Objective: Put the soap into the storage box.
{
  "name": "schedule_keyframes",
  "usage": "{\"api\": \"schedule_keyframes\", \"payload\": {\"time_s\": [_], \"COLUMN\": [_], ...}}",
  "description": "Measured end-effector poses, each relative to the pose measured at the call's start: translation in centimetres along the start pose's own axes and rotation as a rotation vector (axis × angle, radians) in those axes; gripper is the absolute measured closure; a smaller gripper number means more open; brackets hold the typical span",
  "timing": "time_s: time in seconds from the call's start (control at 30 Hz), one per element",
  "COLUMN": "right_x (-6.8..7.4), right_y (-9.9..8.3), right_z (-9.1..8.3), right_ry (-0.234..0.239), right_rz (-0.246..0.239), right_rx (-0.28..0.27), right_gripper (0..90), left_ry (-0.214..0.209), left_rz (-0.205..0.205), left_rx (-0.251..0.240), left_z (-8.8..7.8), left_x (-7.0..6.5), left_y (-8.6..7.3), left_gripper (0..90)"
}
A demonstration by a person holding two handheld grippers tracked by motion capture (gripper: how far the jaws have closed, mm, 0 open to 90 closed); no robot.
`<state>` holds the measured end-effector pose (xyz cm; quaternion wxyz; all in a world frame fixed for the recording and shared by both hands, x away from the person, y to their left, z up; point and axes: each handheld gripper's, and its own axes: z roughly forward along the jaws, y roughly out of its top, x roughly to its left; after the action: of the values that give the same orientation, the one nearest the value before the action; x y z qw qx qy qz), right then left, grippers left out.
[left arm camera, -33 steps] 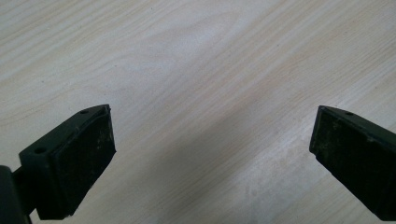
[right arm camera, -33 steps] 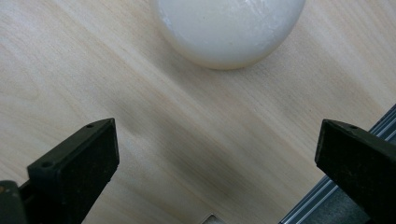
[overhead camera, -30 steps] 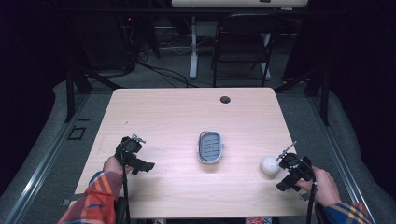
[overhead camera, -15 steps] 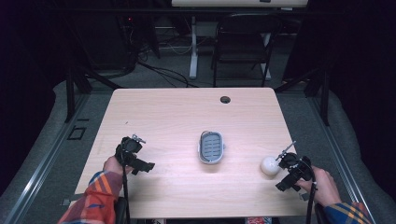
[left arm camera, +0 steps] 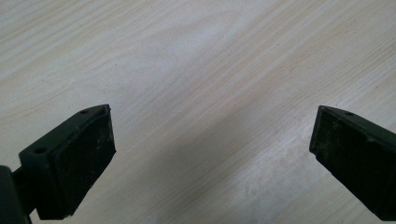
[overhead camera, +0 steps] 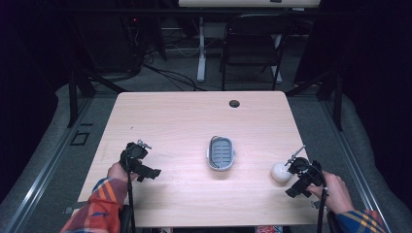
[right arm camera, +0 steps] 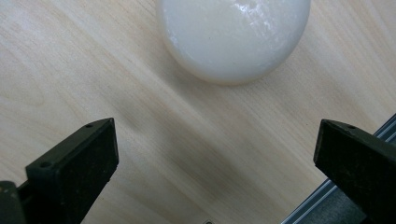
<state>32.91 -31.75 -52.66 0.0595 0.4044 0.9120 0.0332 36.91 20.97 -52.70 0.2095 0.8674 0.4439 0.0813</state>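
A white rounded object (overhead camera: 280,172) lies on the wooden table (overhead camera: 184,121) near its right edge. My right gripper (overhead camera: 291,175) is just to the right of it, open, with the white object (right arm camera: 233,37) a little ahead of its spread jaws. A grey oval slotted dish (overhead camera: 221,152) sits at the table's middle. My left gripper (overhead camera: 151,172) rests low over the table's left front area, open, with bare wood between its fingers (left arm camera: 79,154).
A small round cable hole (overhead camera: 234,103) is at the table's far side. The table's metal edge rail (right arm camera: 327,205) runs close to my right gripper. A black chair (overhead camera: 252,48) and cables stand on the floor beyond the table.
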Motion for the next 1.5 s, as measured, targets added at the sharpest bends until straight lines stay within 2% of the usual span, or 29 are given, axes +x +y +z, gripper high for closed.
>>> {"api": "schedule_keyframes", "payload": {"time_s": [0.1,0.2,0.27,0.3,0.33,0.4,0.43,0.5,0.7,0.73,0.77,0.8,0.83,0.9,0.93,0.97,1.03,1.07,1.1,1.13,1.17,1.2,1.27,1.3,1.33,1.4,1.43,1.5], "right_x": [0.1,0.1,-0.1,0.0,-0.1,-0.1,-0.2,-0.3,-0.4,-0.5,-0.8,-0.8,-0.6,-0.9,-0.9,-0.8,-0.8,-1.0,-0.9,-1.0,-0.9,-1.1,-1.1,-1.0,-1.2,-0.9,-1.1,-1.1], "right_y": [0.1,0.5,0.7,0.8,0.9,1.1,1.2,1.4,1.9,2.1,2.5,2.5,2.6,3.0,3.0,3.1,3.2,3.6,3.8,4.0,4.0,4.3,4.4,4.7,5.0,5.0,5.3,5.4], "right_z": [0.1,0.1,0.0,0.1,0.0,0.0,-0.2,-0.1,0.0,0.3,0.0,0.0,0.5,0.4,0.4,0.6,0.7,0.6,0.8,0.8,1.0,0.9,0.9,1.2,0.9,1.3,1.1,1.2], "right_ry": [-0.008,0.013,0.001,0.008,0.011,0.008,0.01,0.025,0.039,0.051,0.051,0.051,0.063,0.06,0.066,0.072,0.072,0.071,0.074,0.072,0.079,0.076,0.078,0.088,0.085,0.097,0.093,0.094], "right_rz": [0.008,0.012,-0.008,0.004,-0.005,0.003,-0.008,0.001,0.015,0.033,-0.009,-0.009,0.036,0.007,0.006,0.032,0.03,0.005,0.02,0.012,0.031,0.008,0.012,0.03,-0.001,0.038,0.009,0.021], "right_rx": [-0.009,-0.021,0.0,-0.023,-0.012,-0.029,-0.013,-0.035,-0.042,-0.052,0.001,0.001,-0.037,-0.005,-0.01,-0.026,-0.035,0.002,-0.012,-0.007,-0.019,0.002,-0.003,-0.021,0.015,-0.026,0.005,-0.007], "right_gripper": [0.0,0.0,0.0,0.0,0.0,0.0,0.0,0.0,0.0,0.0,0.0,0.0,0.0,0.0,0.0,0.0,0.0,0.0,0.0,0.0,0.0,0.0,0.0,0.0,0.0,0.0,0.0,0.0], "left_ry": [0.0,0.0,0.001,0.001,-0.001,-0.002,-0.001,-0.002,-0.004,-0.005,-0.005,-0.005,-0.005,-0.005,-0.004,-0.004,-0.004,-0.003,-0.003,-0.003,-0.003,-0.003,-0.003,-0.003,-0.004,-0.004,-0.004,-0.004], "left_rz": [-0.001,0.0,0.0,-0.001,-0.001,0.001,0.0,0.002,-0.001,-0.001,-0.001,-0.001,-0.001,-0.001,-0.002,-0.001,-0.001,-0.001,0.0,0.0,-0.001,-0.001,0.0,-0.001,-0.001,-0.001,-0.002,-0.003], "left_rx": [0.001,0.003,0.001,0.001,0.004,0.007,0.008,0.007,0.004,0.004,0.005,0.005,0.005,0.006,0.005,0.005,0.005,0.006,0.006,0.006,0.006,0.006,0.005,0.004,0.005,0.006,0.005,0.005], "left_z": [0.0,0.0,0.0,0.0,0.0,0.0,0.1,0.1,0.0,0.1,0.1,0.1,0.1,0.1,0.1,0.1,0.1,0.1,0.1,0.1,0.1,0.1,0.0,0.1,0.0,0.1,0.1,0.1], "left_x": [0.0,0.0,0.0,0.0,0.0,0.0,0.0,-0.1,0.0,0.0,0.0,0.0,0.0,0.0,0.0,0.0,0.0,0.0,0.0,0.0,0.0,0.0,0.0,0.0,0.0,0.0,0.0,0.0], "left_y": [0.0,0.0,0.0,0.0,0.0,0.0,0.1,0.1,0.1,0.1,0.1,0.1,0.1,0.1,0.1,0.1,0.1,0.1,0.1,0.1,0.1,0.1,0.1,0.1,0.1,0.1,0.1,0.1], "left_gripper": [0.1,0.1,0.1,0.1,0.1,0.1,0.1,0.1,0.1,0.1,0.1,0.1,0.1,0.1,0.1,0.1,0.1,0.1,0.1,0.1,0.1,0.1,0.1,0.1,0.1,0.1,0.1,0.1]}}
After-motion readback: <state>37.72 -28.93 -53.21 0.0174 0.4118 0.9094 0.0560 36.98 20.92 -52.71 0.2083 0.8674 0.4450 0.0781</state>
